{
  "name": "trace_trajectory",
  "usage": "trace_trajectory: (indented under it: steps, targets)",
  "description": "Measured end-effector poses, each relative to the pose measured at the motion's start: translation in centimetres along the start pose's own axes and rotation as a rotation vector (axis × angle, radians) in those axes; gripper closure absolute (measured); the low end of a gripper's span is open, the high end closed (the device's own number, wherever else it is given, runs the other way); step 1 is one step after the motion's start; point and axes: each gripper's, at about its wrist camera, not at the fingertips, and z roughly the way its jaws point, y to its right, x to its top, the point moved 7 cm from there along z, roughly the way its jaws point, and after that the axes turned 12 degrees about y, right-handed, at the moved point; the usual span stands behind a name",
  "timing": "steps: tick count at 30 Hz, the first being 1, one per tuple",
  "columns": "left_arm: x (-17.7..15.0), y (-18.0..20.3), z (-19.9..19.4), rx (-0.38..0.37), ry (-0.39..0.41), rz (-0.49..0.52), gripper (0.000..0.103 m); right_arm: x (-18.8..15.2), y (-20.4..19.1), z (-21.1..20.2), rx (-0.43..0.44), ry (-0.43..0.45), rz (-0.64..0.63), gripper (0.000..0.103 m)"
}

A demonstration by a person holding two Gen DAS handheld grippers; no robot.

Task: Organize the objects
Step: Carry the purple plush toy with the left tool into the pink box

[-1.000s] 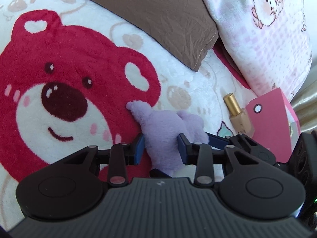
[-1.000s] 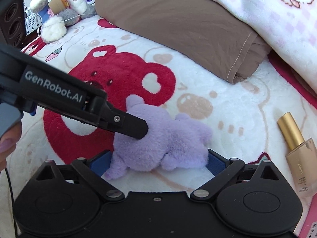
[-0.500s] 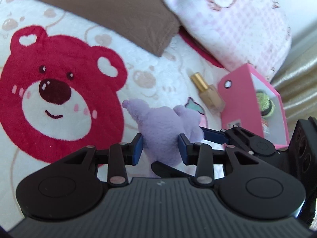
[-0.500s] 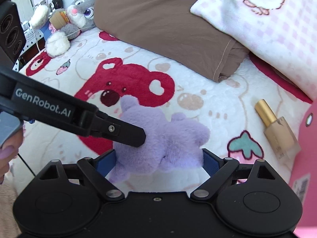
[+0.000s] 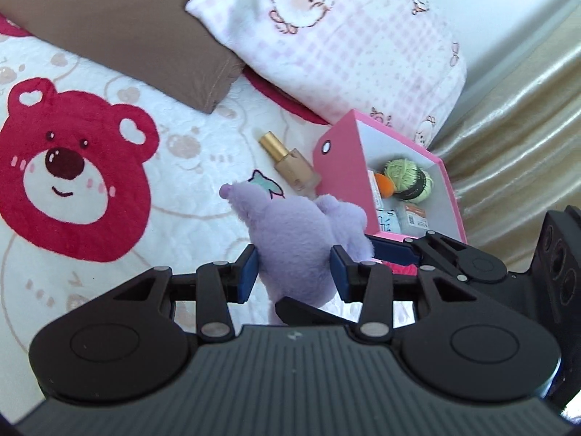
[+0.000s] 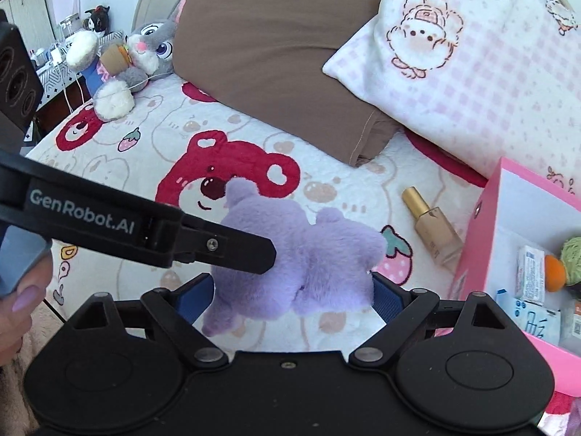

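Observation:
A purple plush toy (image 5: 294, 239) hangs above the bear-print blanket, held from two sides. My left gripper (image 5: 295, 272) is shut on its middle. My right gripper (image 6: 292, 292) is shut on its ends, with the toy (image 6: 301, 254) stretched between the blue pads. The left gripper's finger (image 6: 225, 247) crosses the right wrist view and presses into the plush. An open pink box (image 5: 337, 167) stands to the right, with a green yarn ball (image 5: 408, 178) and small packets inside. The box also shows in the right wrist view (image 6: 483, 232).
A gold-capped foundation bottle (image 5: 290, 167) lies on the blanket beside the box. A brown pillow (image 6: 276, 54) and a pink checked pillow (image 6: 472, 61) lie at the back. A grey rabbit plush (image 6: 138, 54) sits far left. A beige curtain (image 5: 515, 145) hangs right.
Both grippers have lifted the purple plush off the blanket and carried it right, toward the pink box. The box's inside has come into view.

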Motion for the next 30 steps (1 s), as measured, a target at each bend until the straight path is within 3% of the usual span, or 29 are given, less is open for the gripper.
trace_trajectory:
  steps: [13, 25, 30]
  targets:
    - [-0.3, 7.3, 1.6, -0.018, -0.024, 0.101, 0.06, -0.7, 3.2, -4.1, -0.15, -0.028, -0.008, 0.009]
    - [0.9, 14.8, 4.5, -0.139, -0.041, 0.157, 0.058, 0.0, 9.9, -9.1, -0.227, 0.044, 0.092, 0.009]
    - [1.3, 17.4, 7.2, -0.156, -0.062, 0.214, 0.058, 0.5, 12.8, -9.8, -0.272, 0.074, 0.119, 0.009]
